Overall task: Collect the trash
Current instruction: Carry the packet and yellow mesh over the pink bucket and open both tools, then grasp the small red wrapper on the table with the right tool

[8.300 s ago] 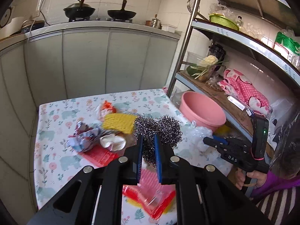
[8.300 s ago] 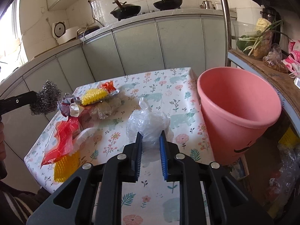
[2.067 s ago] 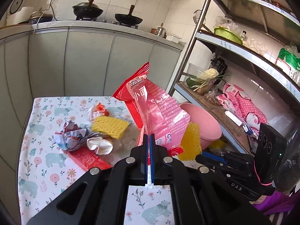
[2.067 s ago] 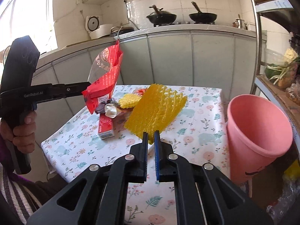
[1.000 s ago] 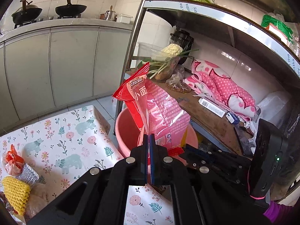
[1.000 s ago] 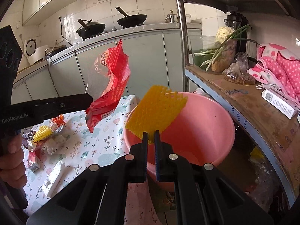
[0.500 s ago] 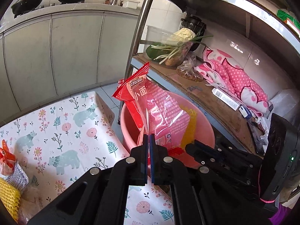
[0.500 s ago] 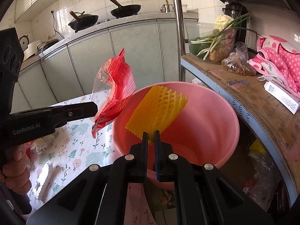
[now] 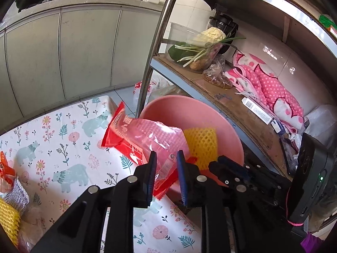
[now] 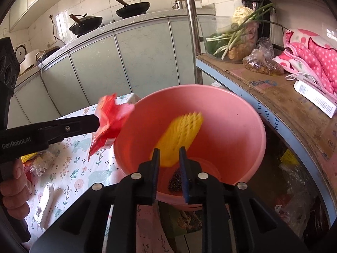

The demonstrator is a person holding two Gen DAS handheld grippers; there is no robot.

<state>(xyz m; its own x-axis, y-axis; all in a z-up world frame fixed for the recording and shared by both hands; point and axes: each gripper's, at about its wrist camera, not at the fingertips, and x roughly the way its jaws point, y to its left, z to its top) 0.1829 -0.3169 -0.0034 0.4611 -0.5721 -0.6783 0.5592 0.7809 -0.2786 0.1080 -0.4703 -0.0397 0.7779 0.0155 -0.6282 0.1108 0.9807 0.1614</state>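
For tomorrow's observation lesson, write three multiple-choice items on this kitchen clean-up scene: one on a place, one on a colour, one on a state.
1. Where does the steel scrubber lie?
A. at the bottom of the bucket
B. on the shelf
C. on the counter

2. What colour is the bucket?
A. green
B. pink
C. blue

3. How do the right gripper fingers stand?
A. clamped on the yellow foam net
B. clamped on the bucket rim
C. apart, the yellow foam net loose

Key: 1 A, the dark wiry ball sits on the bucket's floor; 2 B, its wall is pink throughout; 3 C, a gap shows between the fingers, which have just been opening, and the blurred yellow foam net hangs over the bucket's mouth.
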